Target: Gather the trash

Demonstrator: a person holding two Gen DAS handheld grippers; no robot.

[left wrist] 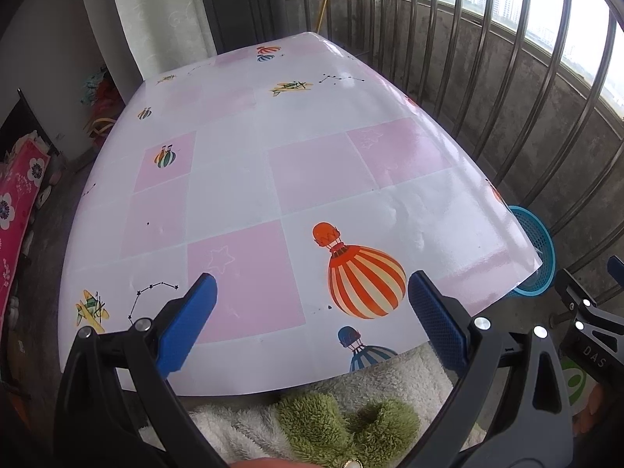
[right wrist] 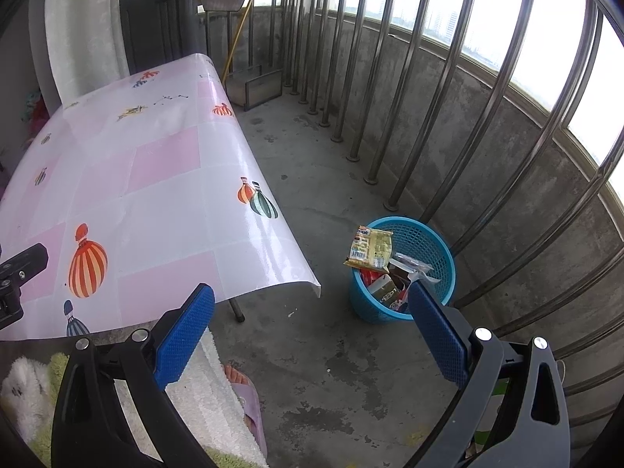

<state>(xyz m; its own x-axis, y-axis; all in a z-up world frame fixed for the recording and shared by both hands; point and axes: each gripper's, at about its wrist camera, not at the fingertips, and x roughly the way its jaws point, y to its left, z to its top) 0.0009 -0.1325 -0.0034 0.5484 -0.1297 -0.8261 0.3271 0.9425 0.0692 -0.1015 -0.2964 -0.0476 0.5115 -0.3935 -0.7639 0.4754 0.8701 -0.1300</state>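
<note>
A blue plastic basket (right wrist: 425, 241) stands on the concrete floor right of the table and holds several wrappers and cartons; a yellow snack packet (right wrist: 370, 249) leans on its left rim. Part of the basket shows in the left wrist view (left wrist: 536, 241) past the table's right edge. My right gripper (right wrist: 312, 296) is open and empty, held above the floor just left of the basket. My left gripper (left wrist: 312, 284) is open and empty over the near part of the table (left wrist: 249, 179), which has a pink and white cloth with balloon prints. No trash shows on the table.
Metal railing bars (right wrist: 448, 78) and a low concrete wall run behind the basket. A table leg (right wrist: 236, 310) stands near the corner. A fluffy white and green garment (left wrist: 331, 421) and a foot in a slipper (right wrist: 241, 386) are below the grippers.
</note>
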